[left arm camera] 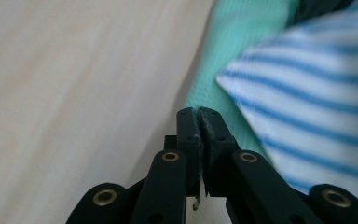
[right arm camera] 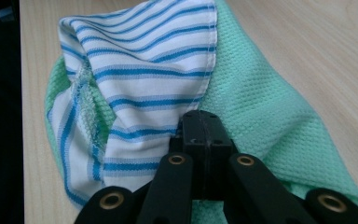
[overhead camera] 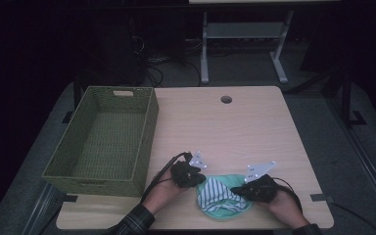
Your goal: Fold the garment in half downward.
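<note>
Jaws of both the left gripper and right gripper pinch the cloth edges, lower centre, likely to lift it toward the basket.

The high view is dim, and the room beyond the table is nearly black. Both gripper views are brighter; the left one is soft with blur.

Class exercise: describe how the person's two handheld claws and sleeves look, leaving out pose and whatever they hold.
Both the left claw and the right claw are black, each topped by a pale grey three-cornered plate and trailing a black cable. Their jaws carry brass-coloured rivets. The left sleeve is dark plaid; the right is dark.
</note>
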